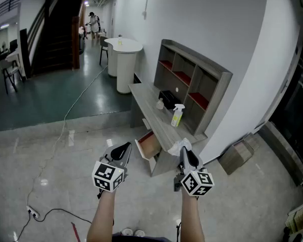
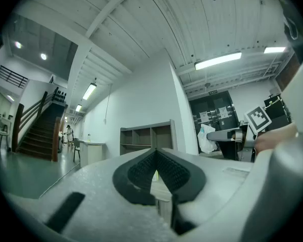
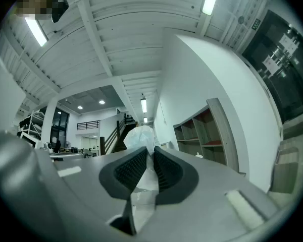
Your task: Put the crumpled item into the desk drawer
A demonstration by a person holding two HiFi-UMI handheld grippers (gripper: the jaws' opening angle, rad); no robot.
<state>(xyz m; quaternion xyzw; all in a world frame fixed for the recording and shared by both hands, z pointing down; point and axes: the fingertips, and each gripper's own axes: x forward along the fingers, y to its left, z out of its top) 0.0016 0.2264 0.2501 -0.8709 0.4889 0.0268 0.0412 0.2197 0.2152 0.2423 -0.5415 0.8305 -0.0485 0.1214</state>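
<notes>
In the right gripper view my right gripper (image 3: 150, 153) is shut on the crumpled white item (image 3: 140, 136), which bulges out above the pads. In the head view the crumpled item (image 1: 182, 145) sits at the tip of the right gripper (image 1: 185, 154), just above the near end of the grey desk (image 1: 152, 110). The desk drawer (image 1: 147, 146) stands pulled out, between the two grippers. Left of the drawer, above the floor, my left gripper (image 1: 123, 150) is held up. Its jaws (image 2: 155, 151) meet at the tips with nothing between them.
A spray bottle (image 1: 177, 116), a small white bottle (image 1: 160, 104) and a black box (image 1: 168, 98) stand on the desk, under a shelf unit (image 1: 193, 79). A white round counter (image 1: 122, 60) is beyond. A cable (image 1: 65, 129) runs across the floor. A cardboard box (image 1: 237, 156) sits at right.
</notes>
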